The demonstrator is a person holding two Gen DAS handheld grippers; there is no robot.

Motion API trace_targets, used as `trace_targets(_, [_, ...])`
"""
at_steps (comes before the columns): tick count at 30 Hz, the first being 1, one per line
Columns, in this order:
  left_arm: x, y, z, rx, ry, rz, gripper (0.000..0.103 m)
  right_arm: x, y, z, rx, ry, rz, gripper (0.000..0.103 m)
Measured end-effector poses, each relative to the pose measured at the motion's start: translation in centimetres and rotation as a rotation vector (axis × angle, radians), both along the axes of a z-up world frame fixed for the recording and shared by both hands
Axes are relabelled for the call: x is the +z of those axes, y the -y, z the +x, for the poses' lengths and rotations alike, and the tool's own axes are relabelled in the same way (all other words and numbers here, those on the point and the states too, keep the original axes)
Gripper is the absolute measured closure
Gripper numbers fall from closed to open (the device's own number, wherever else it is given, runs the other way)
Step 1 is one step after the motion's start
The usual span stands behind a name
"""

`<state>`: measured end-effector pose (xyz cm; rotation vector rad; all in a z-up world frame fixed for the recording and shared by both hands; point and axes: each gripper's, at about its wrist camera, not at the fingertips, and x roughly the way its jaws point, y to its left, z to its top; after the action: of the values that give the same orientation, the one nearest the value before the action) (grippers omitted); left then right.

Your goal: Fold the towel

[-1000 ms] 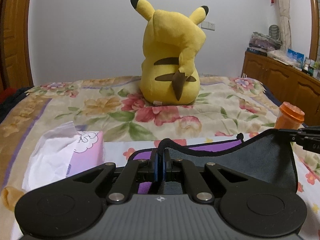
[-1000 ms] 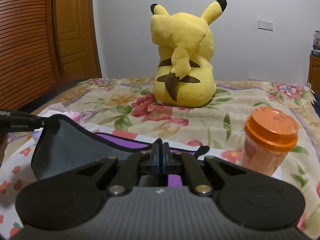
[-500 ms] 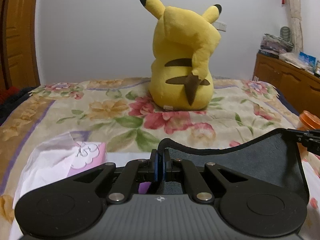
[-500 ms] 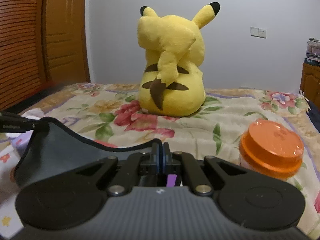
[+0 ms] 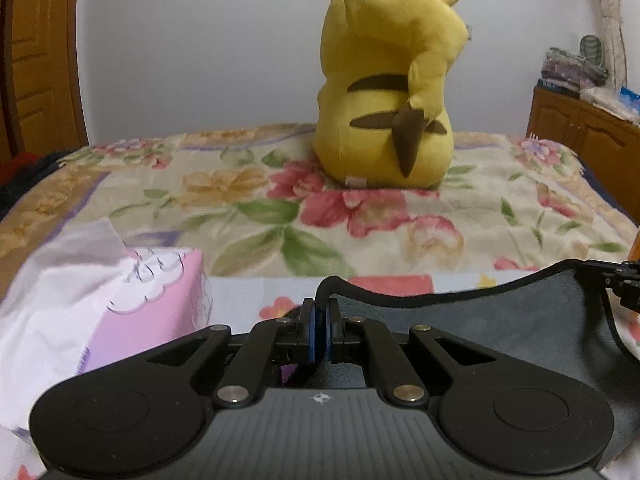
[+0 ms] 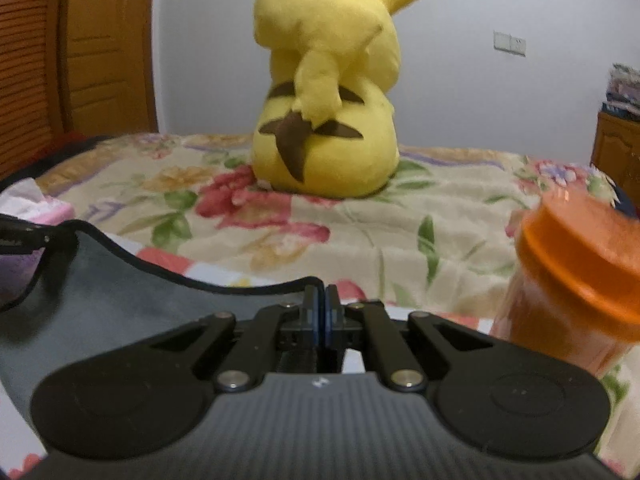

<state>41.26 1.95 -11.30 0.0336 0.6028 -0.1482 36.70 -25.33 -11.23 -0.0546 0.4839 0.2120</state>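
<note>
Both grippers, left gripper and right gripper, clamped on towel; orange jar only right-view.

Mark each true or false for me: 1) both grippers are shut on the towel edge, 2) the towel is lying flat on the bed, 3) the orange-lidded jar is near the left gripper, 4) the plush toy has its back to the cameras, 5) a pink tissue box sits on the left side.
1) True. The left gripper and right gripper each pinch the grey towel at its dark edge.
2) False. The held edge is lifted off the bed, sagging between the grippers.
3) False. The orange-lidded jar stands by the right gripper.
4) True. The plush toy shows its back stripes and tail.
5) True. The pink tissue box is left of the left gripper.
</note>
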Motion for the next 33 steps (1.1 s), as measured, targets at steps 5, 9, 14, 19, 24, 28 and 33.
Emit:
trace_targets(5, [-0.4,0.0,0.0,0.021,-0.007,0.008,0.077,-0.9,0.1,0.3,-0.03,-0.036,-0.012,0.095])
trace_targets(9, [-0.2,0.1,-0.8,0.012,-0.014,0.002,0.056,-0.6,0.1,0.0,-0.043,-0.046,-0.011,0.057])
trace_targets(14, [0.5,0.5,-2.6,-0.026,-0.033,0.035,0.052,0.4,0.1,-1.4,-0.032,-0.046,-0.006,0.054])
trace_targets(19, [1.3,0.2,-5.2,-0.05,-0.062,0.062,0.052,2.0,0.1,-3.1,-0.031,-0.049,0.0,0.053])
trace_targets(24, [2.7,0.2,-8.3,-0.077,-0.075,0.081,0.052,3.9,0.0,-5.3,-0.018,-0.038,0.006,0.053])
trace_targets(28, [4.0,0.3,-10.5,-0.095,-0.073,0.091,0.052,5.3,-0.3,-7.0,-0.009,-0.035,0.012,0.053])
trace_targets(33, [4.9,0.6,-12.7,-0.103,-0.07,0.095,0.046,6.3,-0.6,-9.2,-0.002,-0.033,0.032,0.052])
